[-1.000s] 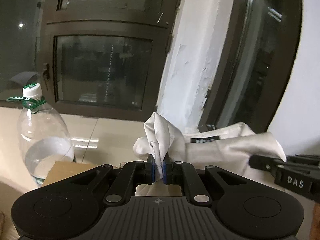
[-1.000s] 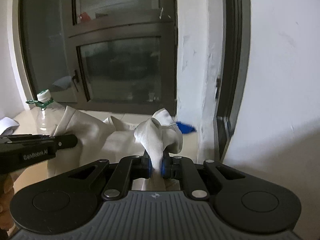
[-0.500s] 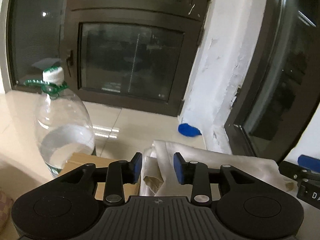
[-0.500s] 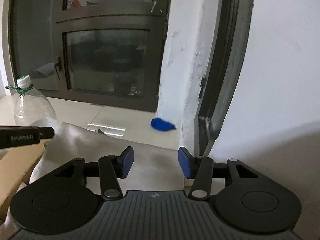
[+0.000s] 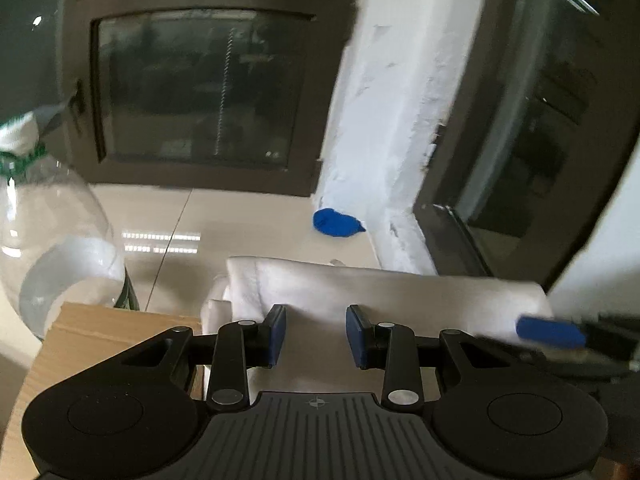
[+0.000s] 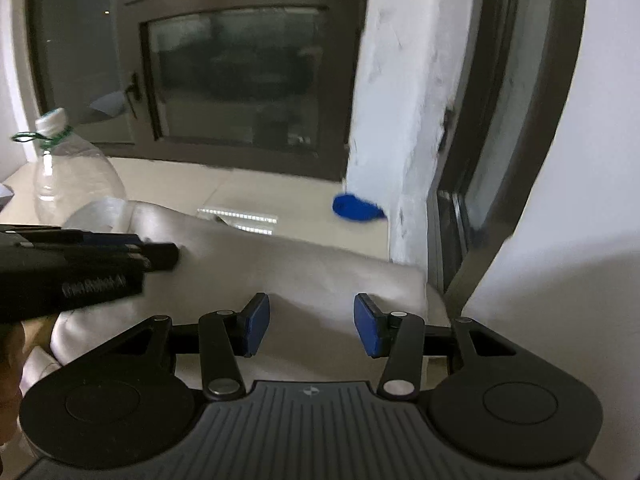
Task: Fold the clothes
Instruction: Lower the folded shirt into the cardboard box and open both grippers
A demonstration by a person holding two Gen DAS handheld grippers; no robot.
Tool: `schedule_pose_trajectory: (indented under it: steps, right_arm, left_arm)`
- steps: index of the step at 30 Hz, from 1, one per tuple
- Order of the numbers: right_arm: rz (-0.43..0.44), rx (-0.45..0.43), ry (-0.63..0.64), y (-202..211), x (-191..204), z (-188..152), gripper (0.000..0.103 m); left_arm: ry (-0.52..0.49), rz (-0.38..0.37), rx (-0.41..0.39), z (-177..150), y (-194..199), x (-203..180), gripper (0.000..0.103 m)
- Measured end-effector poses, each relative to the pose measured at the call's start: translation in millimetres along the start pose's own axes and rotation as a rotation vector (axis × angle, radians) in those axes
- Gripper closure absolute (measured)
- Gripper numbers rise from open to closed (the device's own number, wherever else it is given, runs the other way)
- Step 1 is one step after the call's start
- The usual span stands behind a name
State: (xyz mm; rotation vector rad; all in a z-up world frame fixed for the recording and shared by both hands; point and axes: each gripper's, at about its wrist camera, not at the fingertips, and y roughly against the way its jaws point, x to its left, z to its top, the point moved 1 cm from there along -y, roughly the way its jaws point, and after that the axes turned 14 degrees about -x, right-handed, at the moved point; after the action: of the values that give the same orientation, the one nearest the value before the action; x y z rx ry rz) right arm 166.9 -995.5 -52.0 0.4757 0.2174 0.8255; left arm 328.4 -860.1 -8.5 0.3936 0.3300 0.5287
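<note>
A white garment [image 5: 384, 292] lies folded flat on the surface below both grippers; it also shows in the right wrist view [image 6: 288, 272]. My left gripper [image 5: 316, 334] is open and empty just above the cloth's near part. My right gripper [image 6: 312, 326] is open and empty above the cloth near its right edge. The left gripper's body [image 6: 72, 268] shows at the left of the right wrist view, and a blue pad of the right gripper [image 5: 550, 332] shows at the right of the left wrist view.
A clear plastic bottle [image 5: 52, 252] with a white cap stands at the left, also in the right wrist view [image 6: 72, 184]. A cardboard sheet [image 5: 108, 332] lies under the cloth's left side. A small blue object [image 5: 336, 223] lies by the white pillar [image 5: 392, 152]. Dark windows stand behind.
Both grippers were shut on raised corners of the garment one second ago; they opened and let go. The cloth now lies flat and folded, and both grippers have widened further.
</note>
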Motion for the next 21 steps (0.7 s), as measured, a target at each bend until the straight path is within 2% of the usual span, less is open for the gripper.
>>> schedule_pose_trajectory:
  steps: [4,5,6,9,10,14,16,21]
  right_arm:
    - [-0.002,0.015,-0.029,-2.5,-6.2,-4.6,0.05]
    - [0.0,0.014,-0.036,-0.3,-7.1,-4.7,0.05]
    - [0.001,0.009,-0.038,3.8,-7.1,-3.3,0.049]
    - [0.0,-0.011,-0.036,21.6,-9.1,2.0,0.039]
    - [0.002,-0.018,-0.038,28.5,-9.6,5.2,0.032]
    - [0.026,-0.047,-0.044,63.6,-7.3,14.0,0.015]
    - [0.039,-0.051,-0.034,81.2,-2.6,15.2,0.014]
    - [0.068,-0.053,-0.027,124.1,12.6,13.8,0.004]
  left_arm:
    - [0.05,-0.026,0.01,3.9,1.5,6.0,0.065]
    - [0.061,-0.043,0.012,5.4,5.4,6.2,0.059]
    - [0.074,-0.06,0.011,7.3,10.4,6.9,0.048]
    - [0.098,-0.091,0.0,16.1,32.8,8.8,0.041]
    - [0.09,-0.088,-0.001,18.1,41.6,7.7,0.039]
    - [0.066,-0.096,0.008,19.7,78.3,2.3,0.019]
    - [0.057,-0.1,-0.003,18.8,98.4,-1.1,0.015]
    - [0.013,-0.1,-0.04,19.6,152.9,-10.9,0.001]
